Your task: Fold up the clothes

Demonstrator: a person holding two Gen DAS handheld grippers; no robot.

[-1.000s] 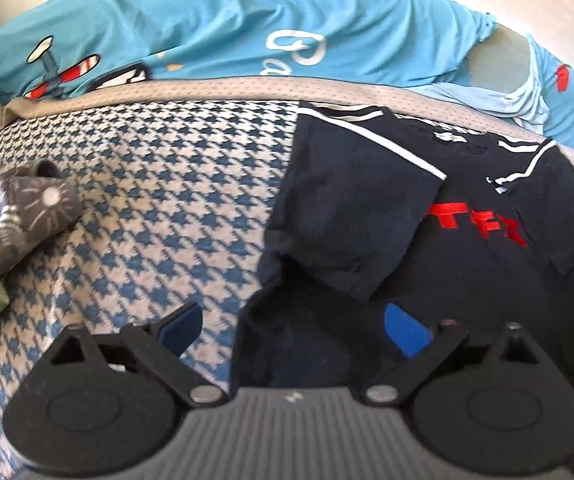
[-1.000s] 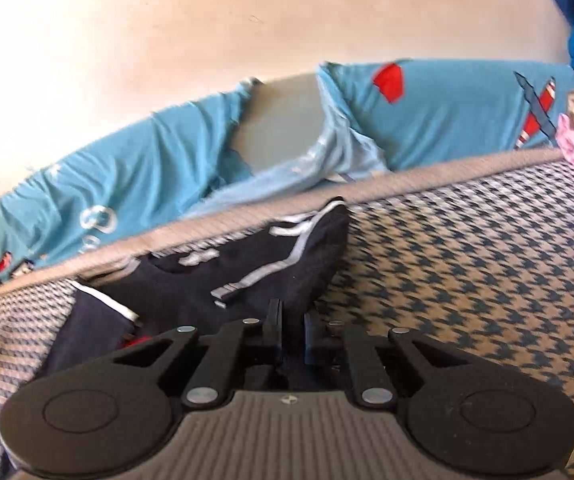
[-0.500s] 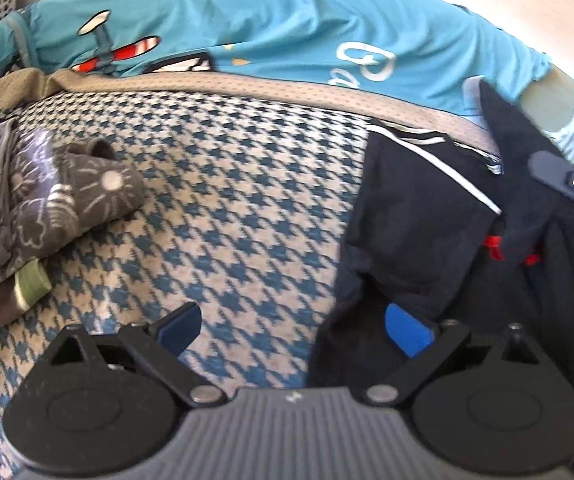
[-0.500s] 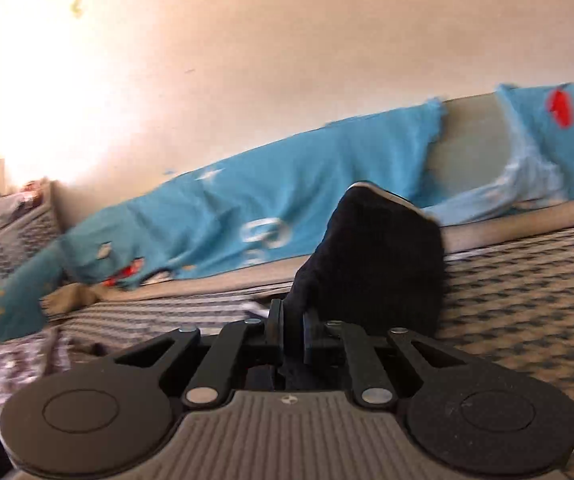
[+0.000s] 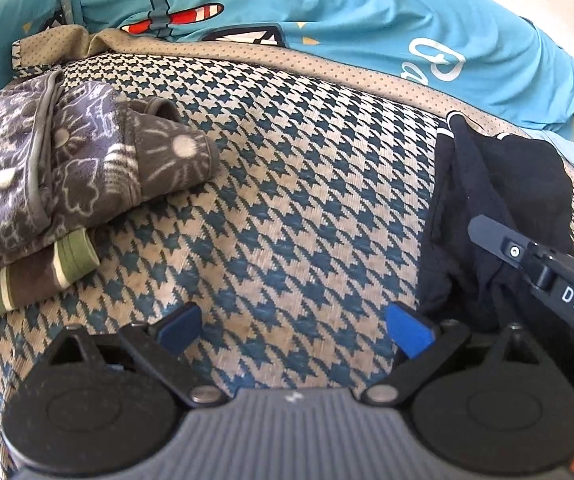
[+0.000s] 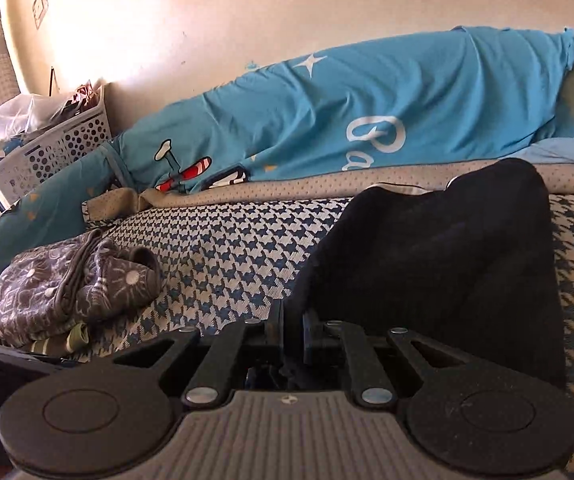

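A black t-shirt [image 5: 499,200] lies bunched on the houndstooth bed cover [image 5: 307,200] at the right of the left wrist view. My right gripper [image 6: 293,320] is shut on the black t-shirt [image 6: 439,248] and holds a fold of it up above the cover; it also shows in the left wrist view [image 5: 487,232]. My left gripper [image 5: 293,326] is open and empty, low over the cover, its blue pads [image 5: 407,328] just left of the shirt.
A folded grey patterned garment [image 5: 67,168] lies on a striped one [image 5: 27,280] at the left. A blue cartoon-print quilt [image 5: 327,12] runs along the back by the wall. A white basket [image 6: 47,148] stands at the far left.
My right gripper has swung left, carrying the shirt's fold over itself. My left gripper has moved left off the shirt, so the shirt now sits at the right edge of its view.
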